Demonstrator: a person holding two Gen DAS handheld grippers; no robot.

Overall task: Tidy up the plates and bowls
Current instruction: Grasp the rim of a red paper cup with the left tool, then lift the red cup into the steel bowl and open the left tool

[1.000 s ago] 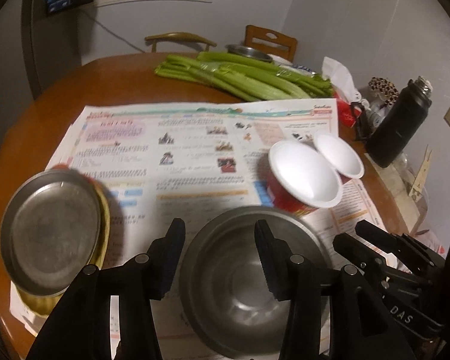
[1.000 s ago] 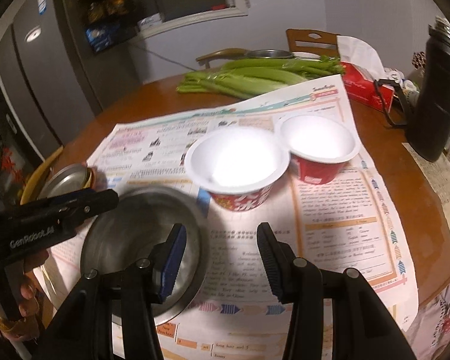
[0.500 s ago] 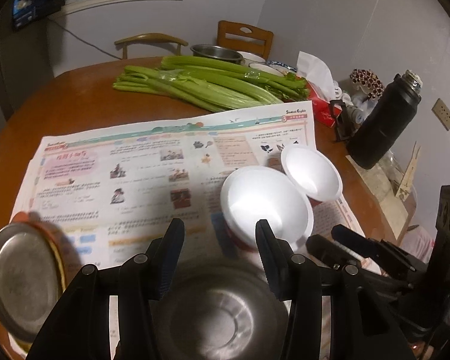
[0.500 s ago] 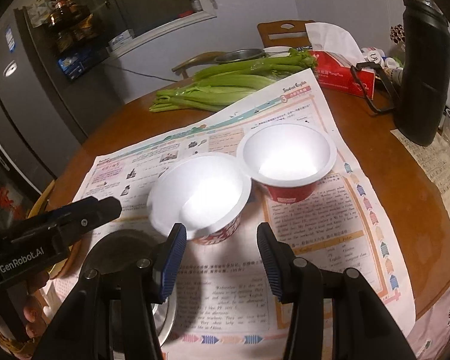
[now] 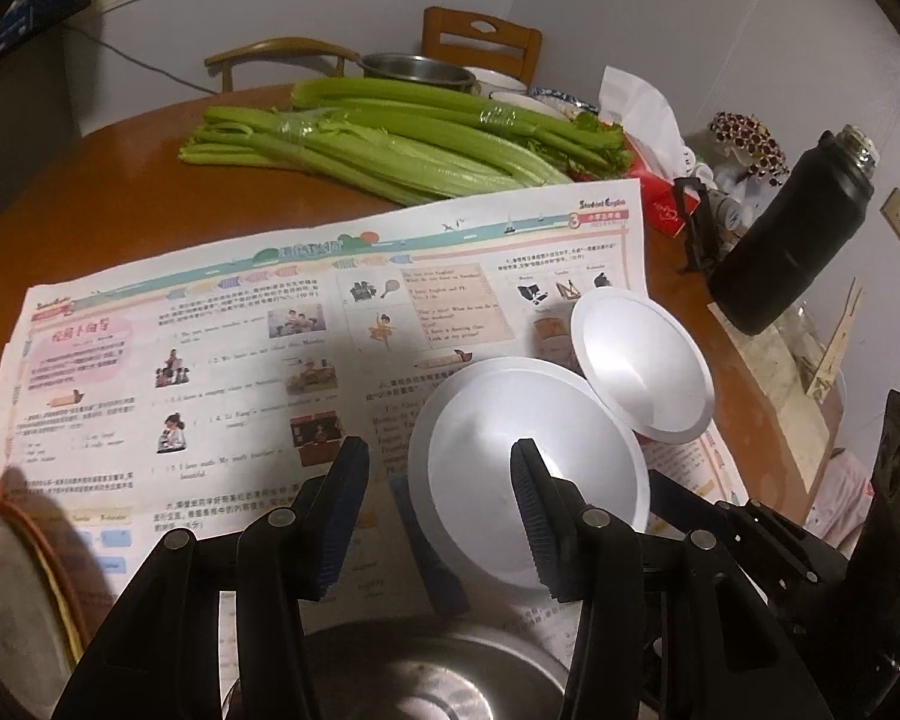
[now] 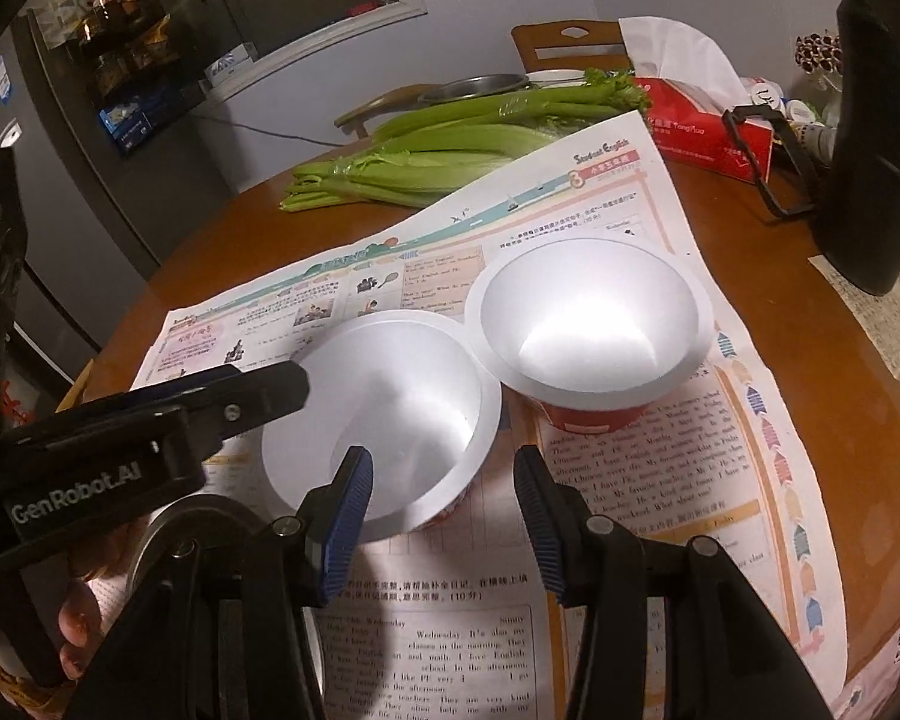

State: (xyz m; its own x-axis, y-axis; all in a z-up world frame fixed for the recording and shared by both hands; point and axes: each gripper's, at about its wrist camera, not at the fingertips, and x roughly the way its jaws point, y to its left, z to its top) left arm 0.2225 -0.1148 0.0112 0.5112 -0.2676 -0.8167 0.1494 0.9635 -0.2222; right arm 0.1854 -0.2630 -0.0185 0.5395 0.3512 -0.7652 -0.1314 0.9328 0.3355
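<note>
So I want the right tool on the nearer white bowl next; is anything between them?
Nothing visible blocks it. The right tool is open, with the nearer white bowl just ahead, its rim between the fingertips. The left tool is beside the bowl's left rim.

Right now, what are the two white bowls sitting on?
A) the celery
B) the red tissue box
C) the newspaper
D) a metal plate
C: both white bowls rest on the printed newspaper, while the celery lies farther back on the table.
</note>
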